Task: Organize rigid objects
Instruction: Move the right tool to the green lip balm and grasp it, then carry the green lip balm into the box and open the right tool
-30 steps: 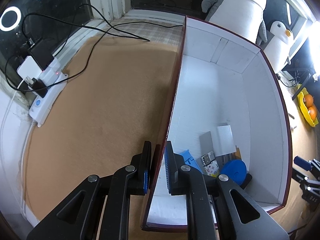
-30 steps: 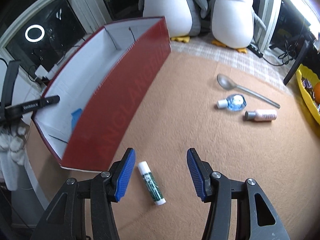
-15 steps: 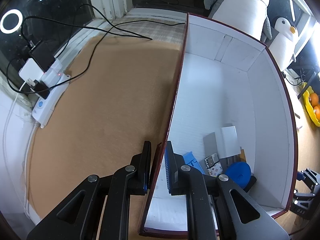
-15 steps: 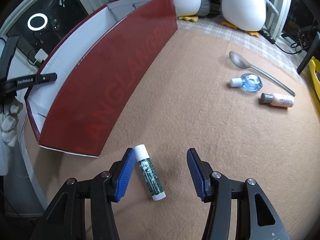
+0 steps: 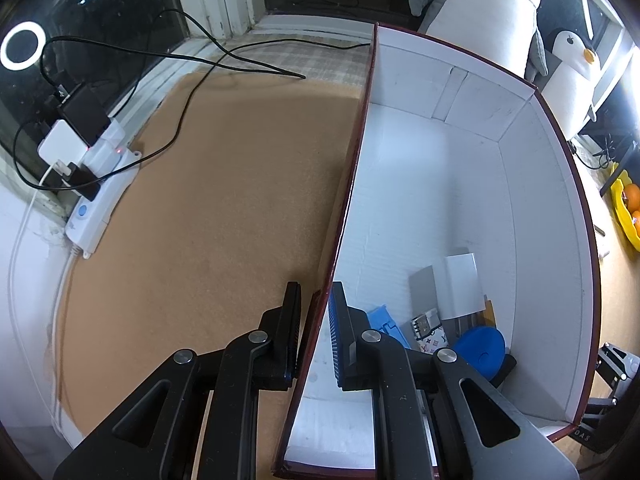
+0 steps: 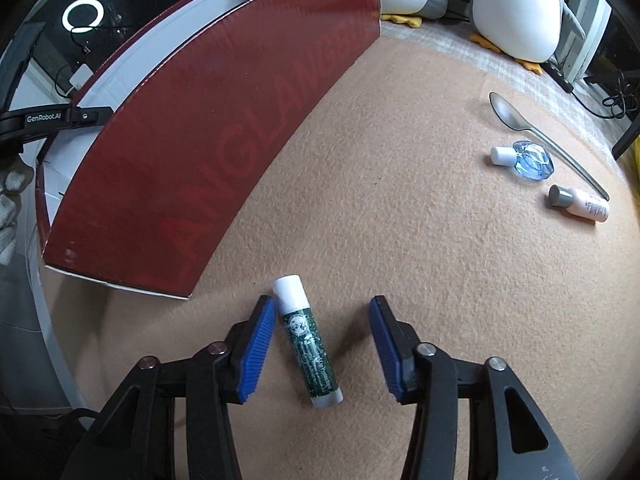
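Observation:
A dark red cardboard box (image 5: 440, 184), white inside, stands on the tan mat. My left gripper (image 5: 316, 304) is shut on its near side wall, one finger outside and one inside. In the box's near corner lie a blue round case (image 5: 478, 346), a white card (image 5: 462, 286), a blue piece (image 5: 382, 322) and a small patterned item (image 5: 430, 330). A green lip balm tube with a white cap (image 6: 306, 340) lies flat on the mat beside the box's red outer wall (image 6: 224, 152). My right gripper (image 6: 322, 308) straddles the tube with its jaws closing. The left pad is close to it and the right pad stands apart.
A metal spoon (image 6: 532, 128), a small blue bottle (image 6: 534, 158) and a pale pink bottle (image 6: 580, 206) lie on the mat at far right. Plush penguins (image 6: 516, 8) sit behind the box. A power strip with cables (image 5: 100, 184) lies at the mat's left edge, a yellow fruit bowl (image 5: 628, 208) at right.
My right gripper has come down over the lip balm tube and its fingers have narrowed around it. The left gripper keeps its hold on the box wall.

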